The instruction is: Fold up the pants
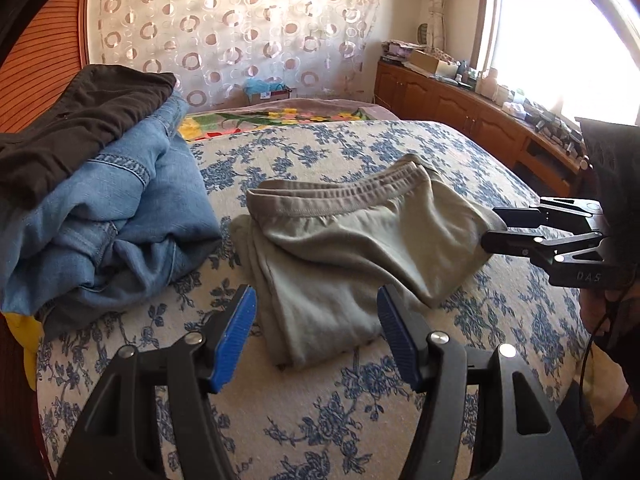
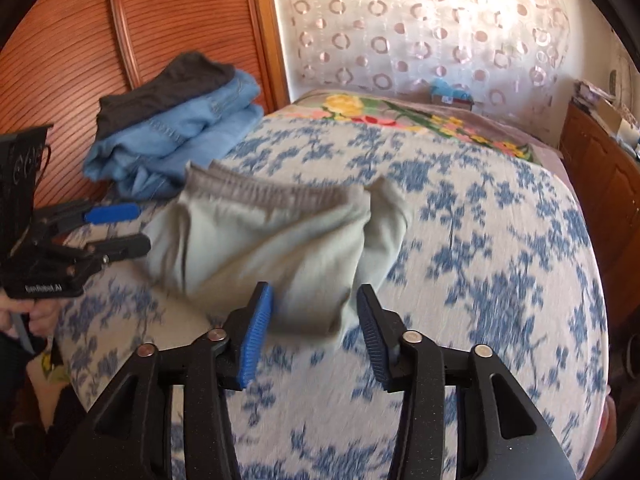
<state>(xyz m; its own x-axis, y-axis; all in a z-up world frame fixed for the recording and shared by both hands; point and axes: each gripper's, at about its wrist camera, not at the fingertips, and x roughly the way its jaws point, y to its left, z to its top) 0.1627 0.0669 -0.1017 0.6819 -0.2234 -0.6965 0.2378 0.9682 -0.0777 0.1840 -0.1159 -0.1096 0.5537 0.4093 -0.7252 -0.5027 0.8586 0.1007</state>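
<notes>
Grey-green pants (image 1: 360, 240) lie folded on the blue-flowered bed cover (image 1: 320, 420), elastic waistband on the far side. My left gripper (image 1: 316, 300) hovers open at the near edge of the folded cloth, its blue pads apart and pressing on nothing. In the left wrist view my right gripper (image 1: 490, 224) sits at the pants' right edge, jaws apart. In the right wrist view the pants (image 2: 272, 248) lie just ahead of the right gripper (image 2: 315, 292), which is open with a corner of cloth showing between its tips. The left gripper (image 2: 142, 228) stands open at the pants' left side.
A stack of blue jeans (image 1: 120, 220) with a dark garment (image 1: 72, 128) on top lies at the bed's left (image 2: 180, 128). A wooden wardrobe door (image 2: 80, 40) stands behind it. A cluttered wooden cabinet (image 1: 480, 120) runs along the right under the window. A hand (image 2: 40, 316) holds the left gripper.
</notes>
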